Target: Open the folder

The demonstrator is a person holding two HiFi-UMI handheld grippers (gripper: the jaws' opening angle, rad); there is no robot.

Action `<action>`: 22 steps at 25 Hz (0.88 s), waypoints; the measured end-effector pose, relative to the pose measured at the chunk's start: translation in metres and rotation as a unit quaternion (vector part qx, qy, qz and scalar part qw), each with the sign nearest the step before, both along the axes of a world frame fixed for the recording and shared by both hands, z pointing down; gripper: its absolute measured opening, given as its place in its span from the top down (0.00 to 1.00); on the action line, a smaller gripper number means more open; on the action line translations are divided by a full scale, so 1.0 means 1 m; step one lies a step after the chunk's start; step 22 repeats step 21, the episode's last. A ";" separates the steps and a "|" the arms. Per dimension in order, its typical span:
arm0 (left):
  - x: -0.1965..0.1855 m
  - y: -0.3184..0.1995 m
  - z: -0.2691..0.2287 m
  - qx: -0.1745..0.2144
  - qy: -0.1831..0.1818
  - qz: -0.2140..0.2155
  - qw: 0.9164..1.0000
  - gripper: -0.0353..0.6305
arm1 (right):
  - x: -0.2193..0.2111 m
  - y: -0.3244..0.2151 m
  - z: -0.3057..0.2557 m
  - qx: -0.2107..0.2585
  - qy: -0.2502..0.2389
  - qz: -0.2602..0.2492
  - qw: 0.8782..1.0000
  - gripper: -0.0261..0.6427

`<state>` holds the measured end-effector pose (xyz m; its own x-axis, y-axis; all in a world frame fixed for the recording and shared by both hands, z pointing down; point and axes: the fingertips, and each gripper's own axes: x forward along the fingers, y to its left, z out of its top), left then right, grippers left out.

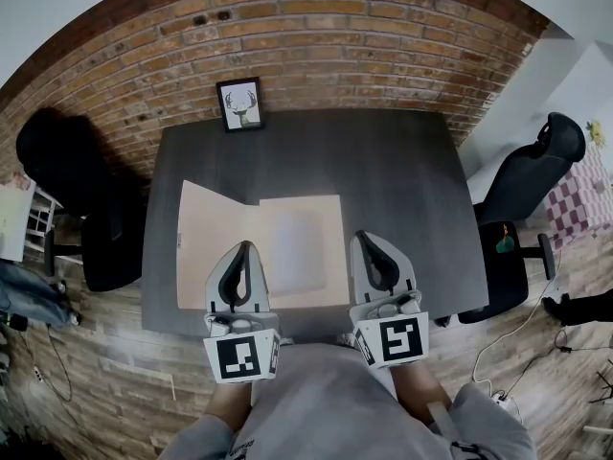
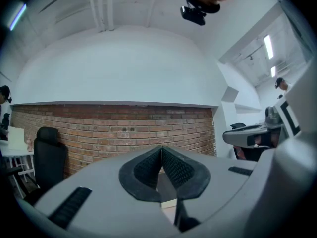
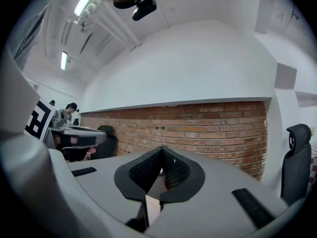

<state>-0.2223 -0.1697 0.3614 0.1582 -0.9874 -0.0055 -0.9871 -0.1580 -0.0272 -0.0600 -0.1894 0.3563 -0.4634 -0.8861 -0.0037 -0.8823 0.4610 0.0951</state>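
Observation:
A beige folder (image 1: 215,230) lies open on the dark table (image 1: 402,180), its left flap spread out and a pale sheet (image 1: 292,240) on its right half. My left gripper (image 1: 245,249) hovers level over the folder's near edge, jaws shut and empty. My right gripper (image 1: 362,239) is just past the folder's right edge, also shut with nothing held. In the left gripper view the pads (image 2: 148,167) meet at the tips, with a sliver of folder (image 2: 169,204) below them. The right gripper view shows its pads (image 3: 173,168) closed together too.
A framed deer picture (image 1: 240,103) leans against the brick wall (image 1: 326,36) at the table's far edge. Black office chairs stand at the left (image 1: 72,175) and right (image 1: 527,175) of the table. Cables lie on the wooden floor (image 1: 536,343).

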 end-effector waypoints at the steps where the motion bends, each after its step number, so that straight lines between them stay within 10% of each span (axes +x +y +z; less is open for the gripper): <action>1: 0.000 0.000 0.000 0.000 0.001 -0.001 1.000 0.94 | -0.001 0.000 0.001 0.000 0.000 -0.001 1.000 0.96; 22: -0.005 0.002 0.003 -0.005 0.005 -0.011 1.000 0.94 | -0.006 0.000 0.003 -0.004 0.006 -0.012 1.000 0.96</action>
